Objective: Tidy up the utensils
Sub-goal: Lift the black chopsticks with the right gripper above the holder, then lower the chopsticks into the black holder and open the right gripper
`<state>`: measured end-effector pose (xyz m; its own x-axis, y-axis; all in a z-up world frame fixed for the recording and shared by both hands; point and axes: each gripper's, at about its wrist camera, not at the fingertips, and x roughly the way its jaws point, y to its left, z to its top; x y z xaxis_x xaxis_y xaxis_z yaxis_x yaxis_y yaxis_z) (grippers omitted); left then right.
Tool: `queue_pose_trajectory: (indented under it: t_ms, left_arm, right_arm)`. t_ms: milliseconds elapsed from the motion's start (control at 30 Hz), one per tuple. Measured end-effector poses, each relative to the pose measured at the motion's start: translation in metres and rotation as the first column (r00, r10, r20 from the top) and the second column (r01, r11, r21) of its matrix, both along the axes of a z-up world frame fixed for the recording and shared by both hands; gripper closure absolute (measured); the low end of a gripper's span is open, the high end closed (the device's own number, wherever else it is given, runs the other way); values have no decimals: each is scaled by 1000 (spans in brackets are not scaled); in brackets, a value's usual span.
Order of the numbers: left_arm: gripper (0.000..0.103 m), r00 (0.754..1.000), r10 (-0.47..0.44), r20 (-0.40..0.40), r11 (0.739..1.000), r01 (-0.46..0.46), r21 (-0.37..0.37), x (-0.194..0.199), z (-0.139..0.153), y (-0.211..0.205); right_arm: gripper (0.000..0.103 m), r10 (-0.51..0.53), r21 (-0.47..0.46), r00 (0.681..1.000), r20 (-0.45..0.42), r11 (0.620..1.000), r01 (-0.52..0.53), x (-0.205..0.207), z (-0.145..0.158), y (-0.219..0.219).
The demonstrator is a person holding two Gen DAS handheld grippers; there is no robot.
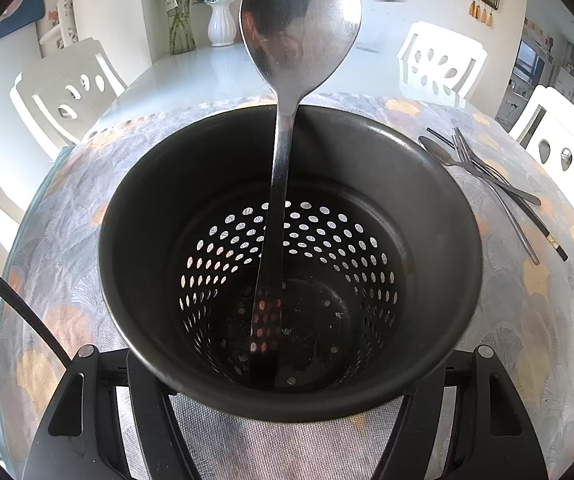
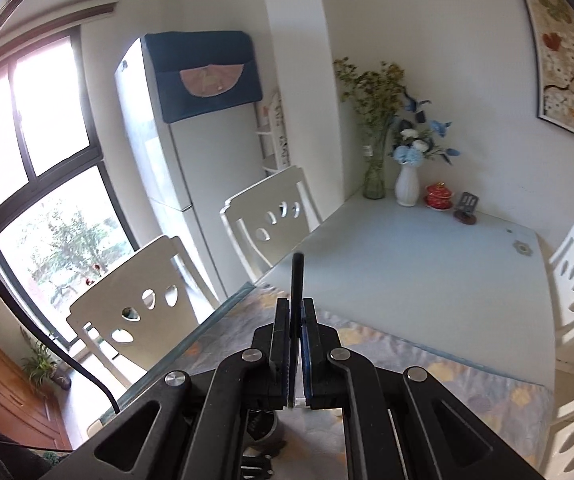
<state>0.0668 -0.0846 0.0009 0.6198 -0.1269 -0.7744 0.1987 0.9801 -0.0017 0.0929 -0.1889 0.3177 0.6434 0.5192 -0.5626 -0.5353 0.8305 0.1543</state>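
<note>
1. Left wrist view: my left gripper (image 1: 287,408) clamps the near wall of the black perforated utensil holder (image 1: 439,216), its fingers (image 1: 155,412) set against the wall on either side.
2. One large steel serving spoon (image 1: 287,92) stands in the holder, bowl up, leaning on the far rim.
3. Still to sort: a smaller spoon (image 1: 437,151), a fork (image 1: 487,178) and one black chopstick (image 1: 535,224), lying crossed on the patterned cloth (image 1: 67,208) right of the holder.
4. Right wrist view: my right gripper (image 2: 297,322) is closed on a thin black stick (image 2: 297,280), which I judge to be a second chopstick, held above the table (image 2: 427,248).
5. Judgement: the task is partly done.
</note>
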Motion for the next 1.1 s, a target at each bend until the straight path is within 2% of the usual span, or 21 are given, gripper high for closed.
queue_pose_trajectory:
  t_ms: [267, 533, 833, 933, 1033, 1100]
  left_arm:
    - [34, 1000, 2, 1, 1000, -2, 17, -2, 0, -3]
    - [34, 1000, 2, -1, 1000, -2, 13, -2, 0, -2]
    - [34, 1000, 2, -1, 1000, -2, 13, -1, 0, -2]
    - [34, 1000, 2, -1, 1000, -2, 13, -2, 0, -2]
    - [34, 1000, 2, -2, 1000, -2, 11, -2, 0, -2]
    - [34, 1000, 2, -2, 1000, -2, 12, -2, 0, -2]
  right_arm:
    - [99, 54, 20, 997, -64, 998, -52, 14, -27, 22]
    - [99, 94, 26, 991, -99, 995, -92, 16, -40, 31]
    - [96, 91, 55, 976, -197, 995, -81, 21, -59, 16]
    - [90, 50, 74, 977, -208, 997, -35, 19, -57, -8]
    - [73, -34, 64, 983, -181, 997, 47, 11, -50, -40]
    - [41, -128, 38, 983, -132, 990, 134, 1, -42, -67]
